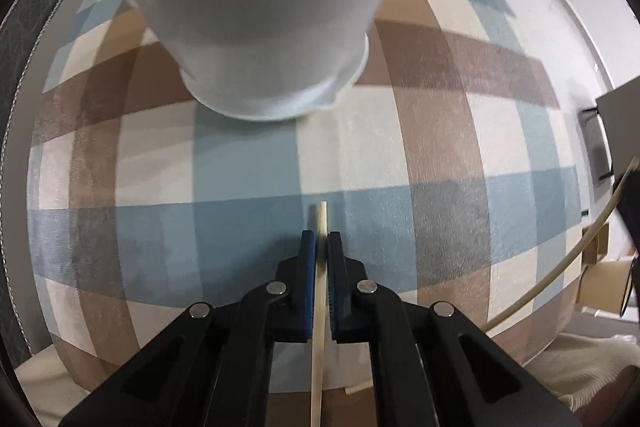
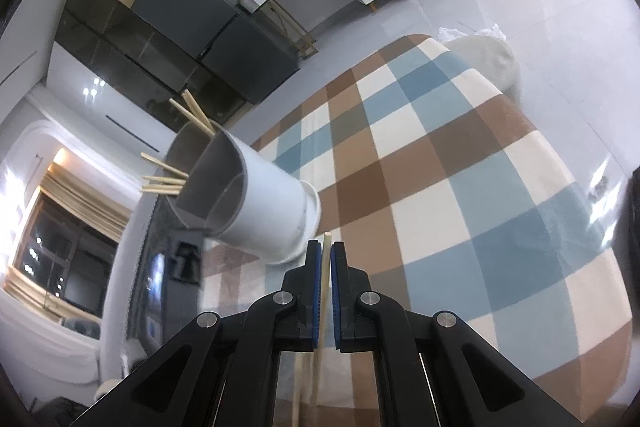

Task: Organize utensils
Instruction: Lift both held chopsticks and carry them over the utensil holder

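No legible writing; both claws pinch chopsticks: left claw (image 1: 321, 247), right claw (image 2: 327, 254)

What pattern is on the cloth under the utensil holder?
The cloth is a check of blue, brown and cream squares; clearest in the right wrist view.

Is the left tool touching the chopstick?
Touching. The left wrist view shows the left tool shut on the chopstick, both blue pads pressed against its sides.

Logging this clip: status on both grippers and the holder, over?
Left gripper shut on chopstick. Right gripper shut on second chopstick. White holder on checkered cloth, several sticks inside. Nothing blocking.
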`<state>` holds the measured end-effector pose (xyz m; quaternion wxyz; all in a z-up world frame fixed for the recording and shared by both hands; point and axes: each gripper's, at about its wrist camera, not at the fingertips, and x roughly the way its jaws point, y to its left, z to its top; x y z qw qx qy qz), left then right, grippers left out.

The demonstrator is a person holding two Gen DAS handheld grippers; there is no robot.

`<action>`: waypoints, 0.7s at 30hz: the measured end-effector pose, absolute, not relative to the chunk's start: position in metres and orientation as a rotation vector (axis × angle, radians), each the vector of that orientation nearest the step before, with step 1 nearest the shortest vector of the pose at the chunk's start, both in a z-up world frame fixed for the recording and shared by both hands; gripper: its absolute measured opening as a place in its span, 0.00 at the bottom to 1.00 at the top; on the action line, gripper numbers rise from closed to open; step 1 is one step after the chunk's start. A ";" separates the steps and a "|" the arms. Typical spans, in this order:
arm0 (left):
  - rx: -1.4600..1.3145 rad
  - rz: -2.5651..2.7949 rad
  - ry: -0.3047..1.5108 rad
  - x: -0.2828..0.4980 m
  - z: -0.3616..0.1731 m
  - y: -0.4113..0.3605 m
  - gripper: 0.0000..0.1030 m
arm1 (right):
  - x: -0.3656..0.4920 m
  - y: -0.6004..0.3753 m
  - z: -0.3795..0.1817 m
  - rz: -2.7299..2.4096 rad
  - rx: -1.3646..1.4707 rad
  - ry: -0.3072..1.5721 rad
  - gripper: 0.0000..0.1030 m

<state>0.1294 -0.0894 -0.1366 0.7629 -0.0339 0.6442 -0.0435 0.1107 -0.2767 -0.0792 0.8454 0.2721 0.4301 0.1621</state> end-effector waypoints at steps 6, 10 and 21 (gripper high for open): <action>-0.122 -0.125 1.235 0.117 -0.099 -0.070 0.01 | 0.100 -0.272 -0.074 0.337 0.533 0.883 0.04; -0.130 -0.153 1.079 0.093 -0.070 -0.052 0.01 | 0.089 -0.262 -0.070 0.341 0.489 0.874 0.04; -0.131 -0.219 0.854 0.037 -0.032 -0.038 0.01 | 0.055 -0.237 -0.051 0.373 0.421 0.789 0.04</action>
